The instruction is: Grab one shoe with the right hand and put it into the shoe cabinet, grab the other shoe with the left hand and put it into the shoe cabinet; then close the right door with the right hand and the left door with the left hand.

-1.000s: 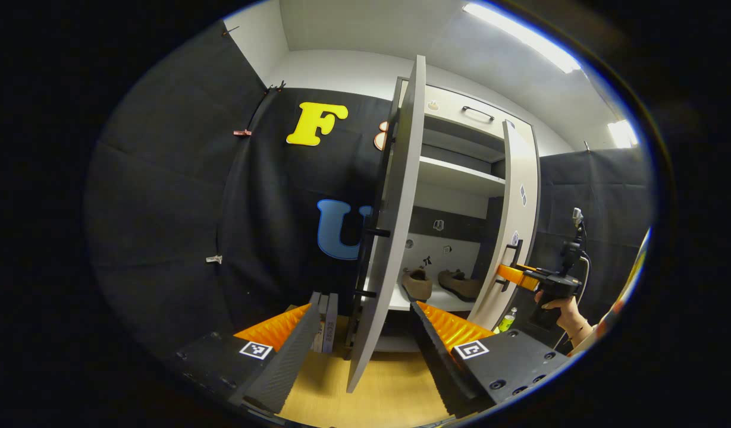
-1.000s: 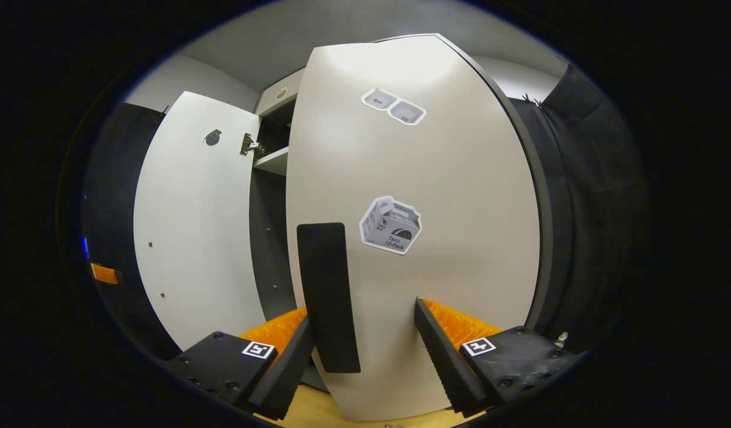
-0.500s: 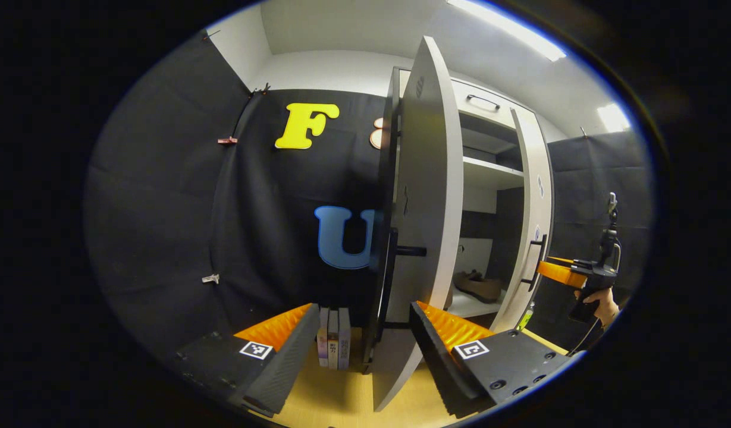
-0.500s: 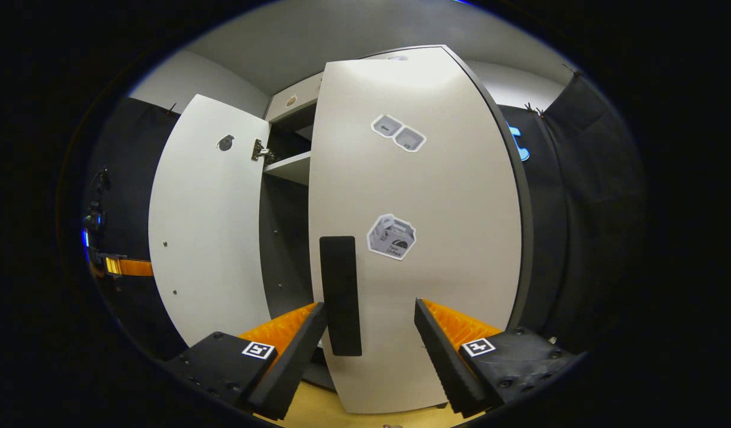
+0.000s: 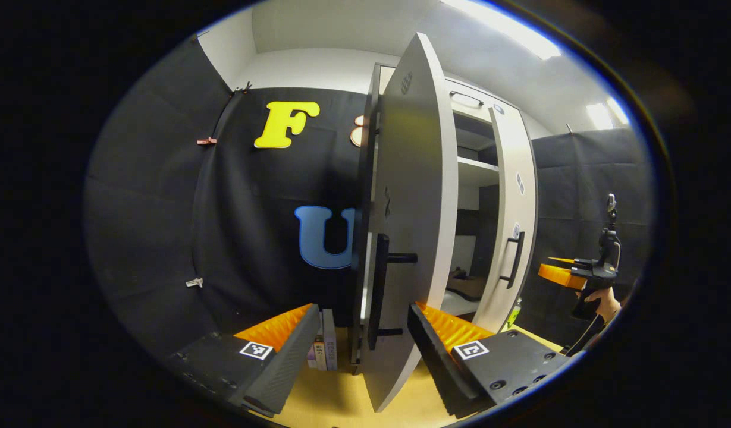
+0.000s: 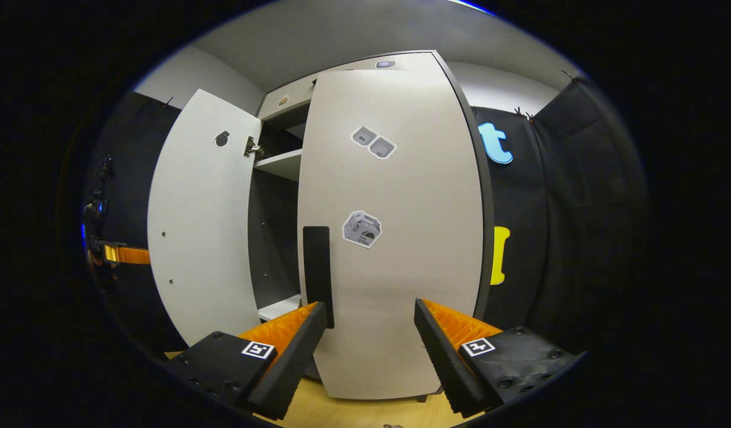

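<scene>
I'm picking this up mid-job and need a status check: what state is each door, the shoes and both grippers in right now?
Left door: partly open, swung toward closing.
Right door: nearly closed, not yet flush.
Shoe: inside the cabinet on the lower shelf; a second one cannot be made out.
Left gripper: open, its fingers either side of the left door's edge.
Right gripper: open, facing the right door.

The shoe cabinet [image 5: 472,113] is tall and pale grey with dark edges, standing against the booth wall on a wooden floor. Its left door [image 5: 410,196] stands partly open, swung out edge-on in the left gripper view, its long black handle [image 5: 380,288] facing outward. The right door [image 6: 395,238] is almost shut, leaving a narrow gap, and bears a black handle [image 6: 317,273] and stickers. Through the gap, a brown shoe [image 5: 463,284] lies on the lower shelf.
</scene>
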A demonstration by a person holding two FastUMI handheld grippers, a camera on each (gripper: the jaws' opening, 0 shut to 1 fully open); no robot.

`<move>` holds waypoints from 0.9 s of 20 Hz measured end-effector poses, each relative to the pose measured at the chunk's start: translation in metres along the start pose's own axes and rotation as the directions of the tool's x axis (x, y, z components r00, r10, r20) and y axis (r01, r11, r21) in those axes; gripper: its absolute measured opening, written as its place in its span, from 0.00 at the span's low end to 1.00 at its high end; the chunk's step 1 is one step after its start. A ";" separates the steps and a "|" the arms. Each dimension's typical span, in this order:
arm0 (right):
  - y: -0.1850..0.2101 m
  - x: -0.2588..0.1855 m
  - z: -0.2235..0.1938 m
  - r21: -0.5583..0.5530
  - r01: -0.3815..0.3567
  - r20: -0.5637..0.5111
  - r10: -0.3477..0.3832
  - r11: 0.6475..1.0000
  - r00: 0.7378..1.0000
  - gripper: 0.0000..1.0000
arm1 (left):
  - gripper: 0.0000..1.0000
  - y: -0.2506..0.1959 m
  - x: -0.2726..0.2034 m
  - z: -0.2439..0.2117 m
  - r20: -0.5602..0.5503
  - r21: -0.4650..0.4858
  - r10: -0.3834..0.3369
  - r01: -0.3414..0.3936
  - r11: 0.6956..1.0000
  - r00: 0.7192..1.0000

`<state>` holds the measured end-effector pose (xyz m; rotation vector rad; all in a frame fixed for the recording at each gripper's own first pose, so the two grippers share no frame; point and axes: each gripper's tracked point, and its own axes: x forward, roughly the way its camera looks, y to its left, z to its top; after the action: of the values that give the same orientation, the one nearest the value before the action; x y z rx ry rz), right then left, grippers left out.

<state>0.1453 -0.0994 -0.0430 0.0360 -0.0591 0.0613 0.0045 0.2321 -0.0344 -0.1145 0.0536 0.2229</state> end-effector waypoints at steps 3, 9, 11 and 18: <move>-0.007 -0.002 -0.002 0.007 0.001 -0.007 -0.001 1.000 1.000 0.98 | 0.95 -0.013 0.002 -0.002 -0.001 -0.003 -0.032 0.032 0.999 0.999; -0.017 -0.003 0.000 0.013 -0.021 -0.003 0.021 1.000 1.000 0.98 | 0.95 -0.054 0.023 -0.001 0.009 -0.003 -0.088 0.088 0.996 0.996; -0.023 -0.004 0.000 0.008 -0.027 0.001 0.027 1.000 1.000 0.98 | 0.95 -0.057 0.035 0.002 0.017 0.016 -0.074 0.074 0.997 0.997; -0.047 -0.001 -0.003 0.022 -0.031 -0.002 0.031 0.999 1.000 0.98 | 0.95 -0.100 0.066 0.002 0.031 -0.016 -0.148 0.148 0.989 0.989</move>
<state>0.1474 -0.1467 -0.0476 0.0572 -0.0570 0.0933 0.0907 0.1497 -0.0261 -0.1332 0.0132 0.0769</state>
